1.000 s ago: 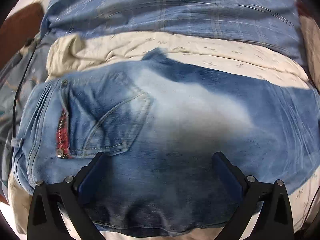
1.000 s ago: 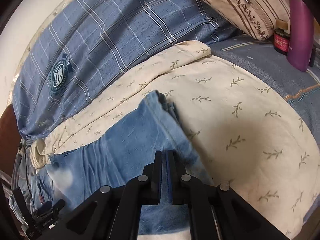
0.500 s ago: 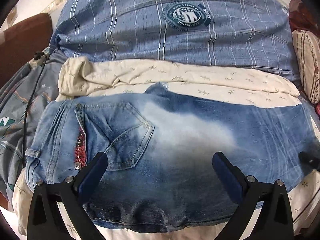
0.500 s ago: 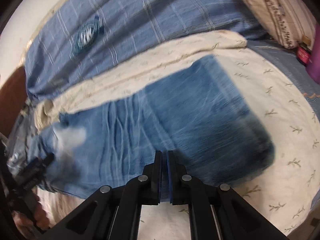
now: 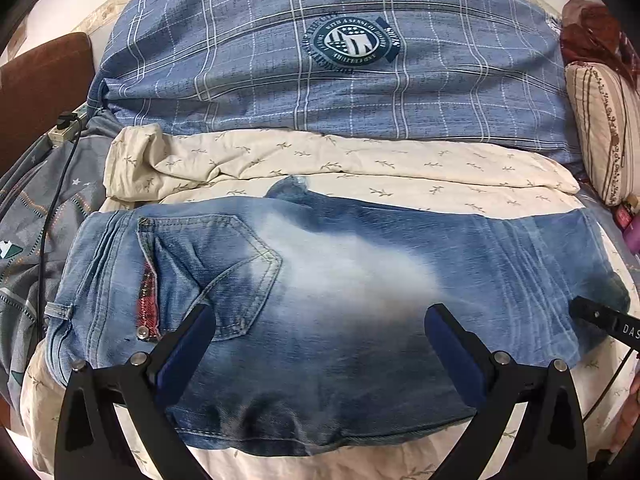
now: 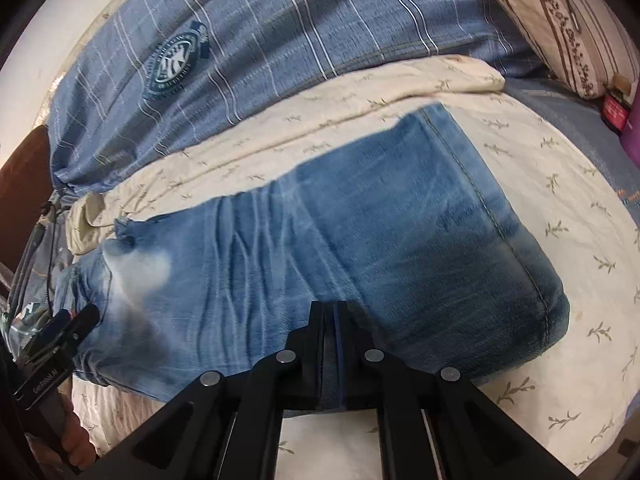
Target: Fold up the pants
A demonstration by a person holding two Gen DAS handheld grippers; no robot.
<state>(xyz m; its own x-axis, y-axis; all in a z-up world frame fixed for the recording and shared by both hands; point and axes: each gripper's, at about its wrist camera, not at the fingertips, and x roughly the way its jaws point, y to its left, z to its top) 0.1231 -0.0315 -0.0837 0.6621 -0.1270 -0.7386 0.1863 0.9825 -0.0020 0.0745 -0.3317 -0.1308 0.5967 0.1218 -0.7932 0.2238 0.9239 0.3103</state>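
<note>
Faded blue jeans (image 5: 352, 280) lie across a cream leaf-print sheet (image 5: 360, 160) on a bed, waistband and back pocket at the left, the legs folded back over themselves at the right (image 6: 420, 240). My left gripper (image 5: 320, 316) is open and empty, hovering over the seat of the jeans. My right gripper (image 6: 330, 312) is shut on the near edge of the folded jeans leg; denim shows between its pads. The right gripper's tip also shows in the left wrist view (image 5: 600, 318).
A blue plaid duvet (image 5: 320, 60) with a round emblem lies behind the sheet. A striped pillow (image 5: 604, 128) is at the right, with a small jar (image 6: 614, 110) and purple bottle (image 6: 634, 132). A power strip and cable (image 5: 64, 124) lie at the left.
The right gripper has carried the leg end leftward over the jeans, laying a fold. The left gripper has pulled back, showing more of the bed.
</note>
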